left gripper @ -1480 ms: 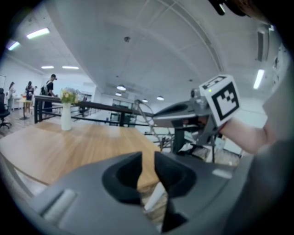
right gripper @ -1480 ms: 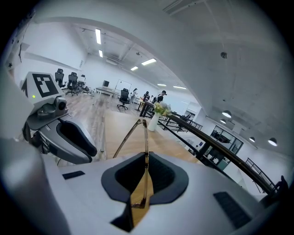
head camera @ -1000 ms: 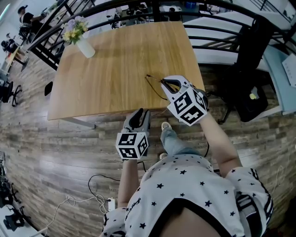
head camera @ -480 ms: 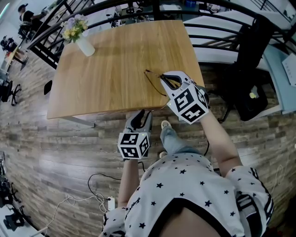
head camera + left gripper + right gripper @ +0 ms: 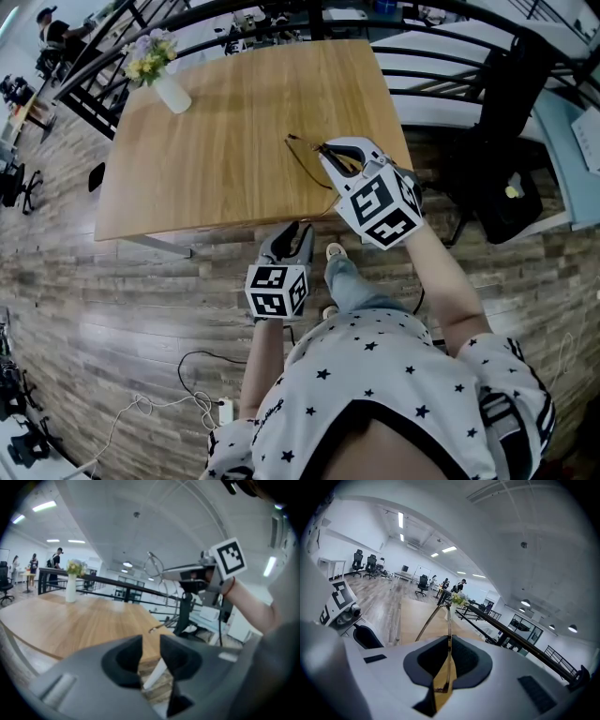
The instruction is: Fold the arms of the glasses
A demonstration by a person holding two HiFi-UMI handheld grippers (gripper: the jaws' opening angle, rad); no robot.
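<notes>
The thin gold-toned wire-framed glasses (image 5: 302, 156) are up off the wood, over the near right corner of the pale square wooden table (image 5: 234, 122); the left gripper view shows them (image 5: 155, 567) in the air, well above the tabletop; the right gripper (image 5: 327, 151) holds them, its jaws closed on one slim arm of the frame; in the right gripper view that arm (image 5: 449, 634) runs straight out between the dark pads (image 5: 465, 654), and a second thin rod of the frame slants off to the left from its far end; the left gripper (image 5: 292, 231) hangs lower and nearer the person, just off the table's near edge and over the grey-brown plank floor (image 5: 112, 309); its jaws have just been opening and now stand apart, with nothing between them, only table edge and floor seen through the gap (image 5: 151, 647); the two grippers are apart, the right one higher and farther out; at the table's far left corner stands a white vase of yellow and lilac flowers (image 5: 169, 86), well away from the glasses; a black railing (image 5: 281, 11) curves round behind the table; to the right of the right gripper is a black office chair (image 5: 511, 141); a white cable (image 5: 141, 412) trails on the floor at the lower left; the person wears a white shirt printed with dark stars (image 5: 375, 394).
</notes>
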